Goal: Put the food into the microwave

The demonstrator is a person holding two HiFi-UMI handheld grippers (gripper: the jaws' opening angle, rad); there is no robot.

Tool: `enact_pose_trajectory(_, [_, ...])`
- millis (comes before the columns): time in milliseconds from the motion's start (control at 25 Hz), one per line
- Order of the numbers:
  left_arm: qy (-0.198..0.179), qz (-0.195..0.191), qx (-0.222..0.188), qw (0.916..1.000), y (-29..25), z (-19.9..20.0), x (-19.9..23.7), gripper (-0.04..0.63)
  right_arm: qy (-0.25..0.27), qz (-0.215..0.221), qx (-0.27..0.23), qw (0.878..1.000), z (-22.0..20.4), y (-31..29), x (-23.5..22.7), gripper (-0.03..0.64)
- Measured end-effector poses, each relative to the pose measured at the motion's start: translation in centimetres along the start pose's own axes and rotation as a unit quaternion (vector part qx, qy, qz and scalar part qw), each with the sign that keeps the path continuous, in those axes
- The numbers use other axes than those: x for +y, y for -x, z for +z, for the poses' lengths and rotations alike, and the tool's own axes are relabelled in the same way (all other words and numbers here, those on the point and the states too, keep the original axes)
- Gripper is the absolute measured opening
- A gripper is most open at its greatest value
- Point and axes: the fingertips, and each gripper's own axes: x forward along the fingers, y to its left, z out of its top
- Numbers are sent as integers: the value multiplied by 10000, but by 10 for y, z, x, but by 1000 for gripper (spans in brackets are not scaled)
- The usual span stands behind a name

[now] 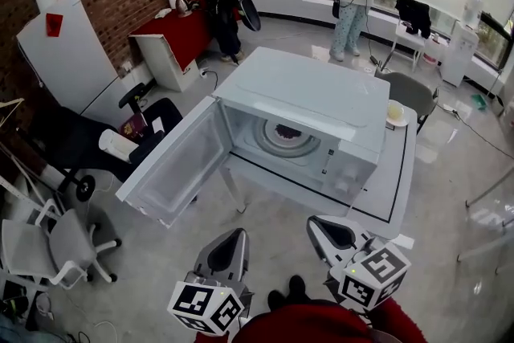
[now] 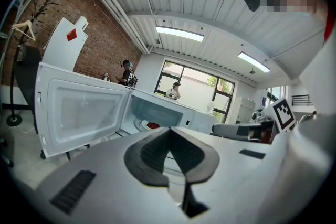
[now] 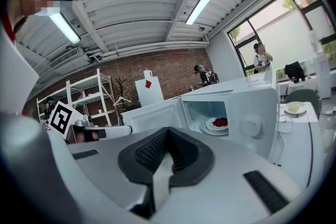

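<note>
Closing the door (image 1: 173,165) looks like the remaining step; food (image 1: 285,131) already sits inside the microwave (image 1: 321,92); left gripper (image 2: 169,134) and right gripper (image 3: 167,134) both pinched together, empty; push the door's outer edge with the left, steady swing; latch not clearly visible, so probably finish firmly.

A white table (image 1: 401,181) with a black line near its edge stands on the grey floor (image 1: 281,253). The microwave (image 1: 321,104) sits on it, its open door reaching past the table's left edge. A small plate (image 1: 396,113) lies at the far right corner, just beside the microwave.
</note>
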Motion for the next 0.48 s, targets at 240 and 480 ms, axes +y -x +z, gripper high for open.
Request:
enact_pose_trajectory(240, [0,31,-37,10000,4,-4,-4,9,150,52,90,9998,-8,1,8,12])
enact_pose_trajectory(480, [-9,35,-61,10000,7,-12,-14,9,70,91,85,9999,-13,2,9,12])
